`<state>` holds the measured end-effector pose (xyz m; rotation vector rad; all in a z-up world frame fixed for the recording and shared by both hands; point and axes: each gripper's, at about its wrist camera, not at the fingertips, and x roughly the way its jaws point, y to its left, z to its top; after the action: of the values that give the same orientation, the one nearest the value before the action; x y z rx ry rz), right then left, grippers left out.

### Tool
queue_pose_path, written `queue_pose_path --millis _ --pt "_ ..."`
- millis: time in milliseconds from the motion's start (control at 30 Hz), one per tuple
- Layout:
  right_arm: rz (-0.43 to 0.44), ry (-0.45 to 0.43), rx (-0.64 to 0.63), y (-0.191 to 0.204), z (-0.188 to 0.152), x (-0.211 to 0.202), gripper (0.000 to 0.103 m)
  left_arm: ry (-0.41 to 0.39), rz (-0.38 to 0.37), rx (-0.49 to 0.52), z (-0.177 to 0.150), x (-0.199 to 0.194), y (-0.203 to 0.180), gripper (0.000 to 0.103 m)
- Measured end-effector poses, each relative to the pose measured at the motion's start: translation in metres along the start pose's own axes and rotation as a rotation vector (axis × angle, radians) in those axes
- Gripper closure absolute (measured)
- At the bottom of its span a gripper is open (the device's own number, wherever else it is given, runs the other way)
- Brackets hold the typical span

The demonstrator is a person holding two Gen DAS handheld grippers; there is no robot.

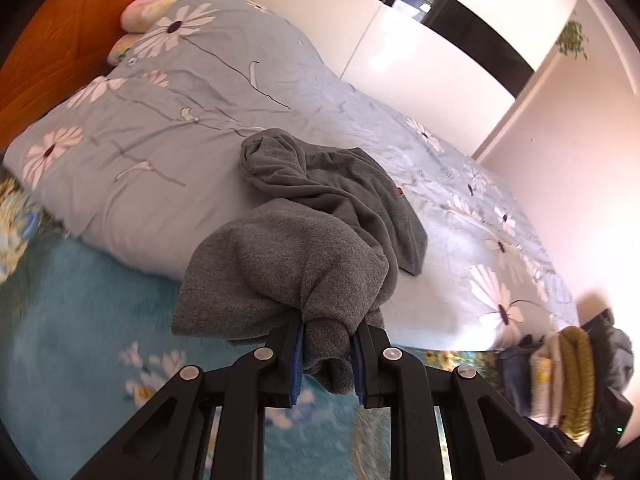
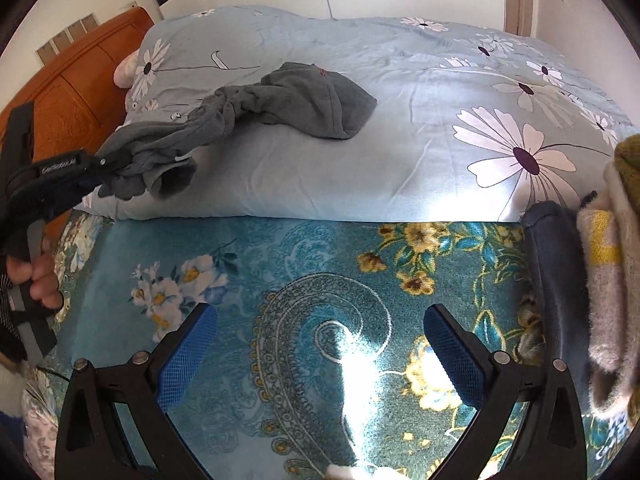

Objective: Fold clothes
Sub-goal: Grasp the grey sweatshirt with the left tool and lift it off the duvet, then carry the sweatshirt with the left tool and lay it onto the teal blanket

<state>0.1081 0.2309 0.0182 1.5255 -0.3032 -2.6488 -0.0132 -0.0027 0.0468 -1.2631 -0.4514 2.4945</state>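
On the pale blue duvet, printed with big white daisies, a grey knitted garment is seen, soft and matte, crumpled into twisted folds. One bunched end of it is pinched between the blue ribbed pads of the left gripper, whose jaws are closed tightly on the cloth. The right gripper is held wide apart, with nothing in it, above a plush teal blanket with yellow flowers and paisley shapes.

bright daylight — glare on blanket | blurred lower-left | fisheye-warped, dark corners
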Motion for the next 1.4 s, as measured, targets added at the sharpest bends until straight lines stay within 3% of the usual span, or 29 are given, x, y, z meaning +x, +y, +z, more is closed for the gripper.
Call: queue_pose_path --millis 233,567,900,1033,1233,1333,1400 --pt "0.043 -0.049 0.062 -0.022 -0.041 -0.046 0.0 0.017 -0.041 0.003 -0.066 -0.061 -0.03 0.083" --pt "0.048 -0.109 0.181 -0.074 -0.112 -0.109 0.0 0.106 -0.19 0.186 -0.17 -0.102 -0.132 0.083" --pt "-0.024 -0.199 0.268 -0.132 -0.167 -0.182 0.0 0.319 -0.381 0.279 -0.295 -0.11 -0.218 0.083" --pt "-0.037 -0.207 0.295 -0.151 -0.184 -0.194 0.0 0.39 -0.347 0.412 -0.339 -0.102 -0.257 0.082" --pt "-0.046 -0.189 0.322 -0.163 -0.197 -0.194 0.0 0.498 -0.295 0.295 -0.353 -0.076 -0.236 0.077" --pt "-0.052 -0.165 0.318 -0.164 -0.199 -0.187 0.0 0.534 -0.28 0.217 -0.353 -0.069 -0.219 0.065" --pt "-0.046 -0.158 0.319 -0.161 -0.198 -0.182 0.0 0.555 -0.275 0.168 -0.353 -0.065 -0.209 0.051"
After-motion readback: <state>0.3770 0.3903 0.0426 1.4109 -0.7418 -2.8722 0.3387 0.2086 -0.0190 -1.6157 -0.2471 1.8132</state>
